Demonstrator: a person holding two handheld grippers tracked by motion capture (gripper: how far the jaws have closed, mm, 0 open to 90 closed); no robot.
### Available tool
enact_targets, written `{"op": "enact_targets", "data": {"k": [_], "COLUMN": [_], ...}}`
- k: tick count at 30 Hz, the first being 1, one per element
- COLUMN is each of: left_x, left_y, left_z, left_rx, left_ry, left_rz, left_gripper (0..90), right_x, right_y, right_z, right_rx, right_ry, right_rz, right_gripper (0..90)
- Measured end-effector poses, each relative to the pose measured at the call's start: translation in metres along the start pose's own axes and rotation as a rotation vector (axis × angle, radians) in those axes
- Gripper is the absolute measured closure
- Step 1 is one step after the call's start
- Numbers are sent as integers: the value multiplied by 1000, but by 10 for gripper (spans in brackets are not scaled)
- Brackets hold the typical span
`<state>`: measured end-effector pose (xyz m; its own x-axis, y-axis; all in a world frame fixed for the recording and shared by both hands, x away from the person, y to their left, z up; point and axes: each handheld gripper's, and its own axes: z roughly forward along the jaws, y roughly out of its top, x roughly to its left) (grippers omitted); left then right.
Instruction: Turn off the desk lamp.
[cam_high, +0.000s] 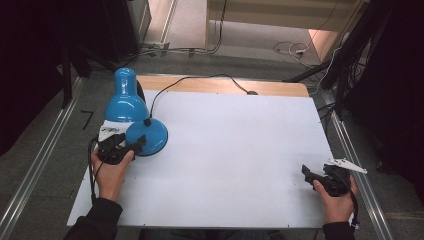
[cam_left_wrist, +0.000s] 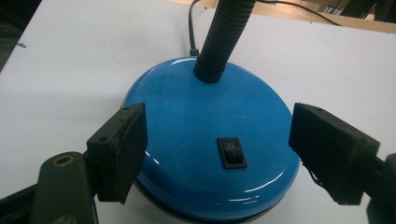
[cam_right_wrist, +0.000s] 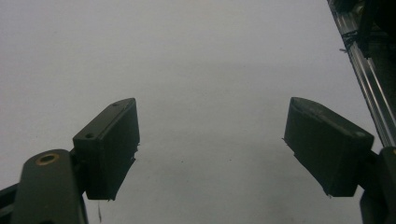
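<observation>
A blue desk lamp (cam_high: 125, 102) stands at the table's left edge, its shade bent over its round base (cam_high: 148, 136). In the left gripper view the base (cam_left_wrist: 196, 121) lies between the wide-apart jaws, with a black rocker switch (cam_left_wrist: 232, 152) on top and a black flexible neck (cam_left_wrist: 224, 32) rising behind. My left gripper (cam_high: 131, 146) is open, just in front of the base. My right gripper (cam_high: 311, 176) rests open at the table's right front, nothing between its jaws over the bare white surface (cam_right_wrist: 201, 93).
The lamp's black cord (cam_high: 200, 80) runs along the back of the white table (cam_high: 225, 150) to its wooden far edge. Metal rails (cam_high: 350, 150) flank the table. Cables (cam_high: 290, 48) lie on the floor behind.
</observation>
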<state>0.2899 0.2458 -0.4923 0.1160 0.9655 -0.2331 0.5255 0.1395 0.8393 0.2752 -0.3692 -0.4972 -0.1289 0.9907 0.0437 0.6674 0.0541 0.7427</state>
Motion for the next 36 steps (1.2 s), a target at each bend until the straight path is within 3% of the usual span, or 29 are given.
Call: {"op": "enact_targets", "data": {"k": [21,36], "left_x": [-8,-3], "left_y": [-9,-16], "left_z": [-19,-30], "left_rx": [19,25], "left_ry": [15,14], "left_rz": [51,43], "left_gripper": [196,184], "right_x": [-2,-2], "right_y": [-1,-1], "right_z": [-2,-2], "right_rx": [-2,0], "right_ry": [0,-1], "right_rz": [14,8], "right_gripper": [167,167]}}
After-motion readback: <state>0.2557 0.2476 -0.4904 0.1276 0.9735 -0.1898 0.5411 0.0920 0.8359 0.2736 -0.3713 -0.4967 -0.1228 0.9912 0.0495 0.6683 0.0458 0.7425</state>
